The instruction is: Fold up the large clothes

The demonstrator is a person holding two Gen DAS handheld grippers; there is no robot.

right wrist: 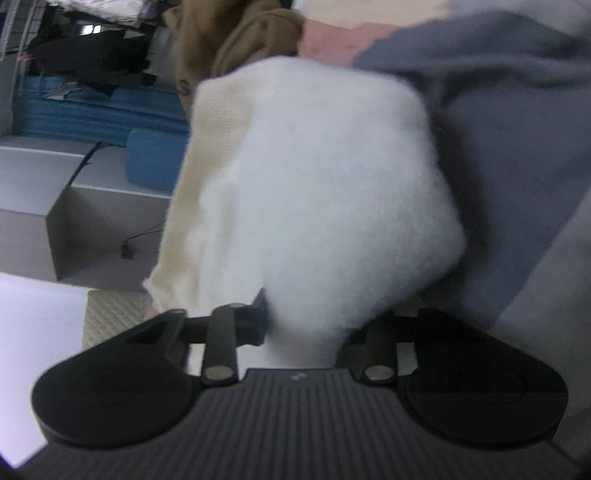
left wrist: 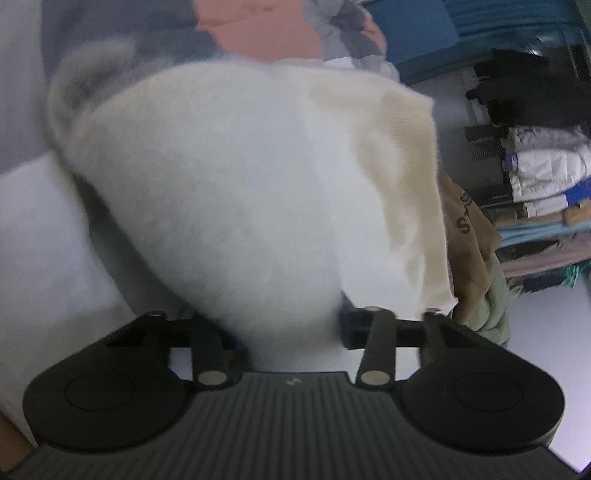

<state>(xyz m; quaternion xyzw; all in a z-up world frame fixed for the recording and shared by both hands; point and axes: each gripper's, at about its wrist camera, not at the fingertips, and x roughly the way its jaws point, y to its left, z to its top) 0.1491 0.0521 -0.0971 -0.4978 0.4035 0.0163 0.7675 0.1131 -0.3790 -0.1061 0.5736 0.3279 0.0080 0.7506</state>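
A white fleece [left wrist: 236, 206] fills most of both wrist views, bunched into a thick fold with a cream knit underside showing along one edge [left wrist: 402, 192]. It hangs forward from both grippers, lifted off the surface, and hides nearly everything straight ahead of either one.

Behind it lies a grey garment [right wrist: 509, 122], spread wide on the right gripper's right side and touching the fleece there. A pink cloth [left wrist: 258, 29] lies past the fleece's far edge, partly under the grey. A brown garment [right wrist: 236, 37] with dark lettering sits just beside the cream edge, between the fleece and the room behind. The white table [left wrist: 40, 251] shows bare to the left of the left gripper; its edge runs just beside the right gripper, with a grey box [right wrist: 107, 236] below it. Open floor lies beyond that edge. Shelves of folded clothes [left wrist: 543, 173] stand well apart in the background, with blue mats [right wrist: 96, 110] stacked near them.

The left gripper [left wrist: 291, 325] is clenched on the fleece, cloth bulging up between its fingers, whose tips are buried. The right gripper [right wrist: 306, 325] grips another part of the fleece the same way, the pile swallowing its pads.
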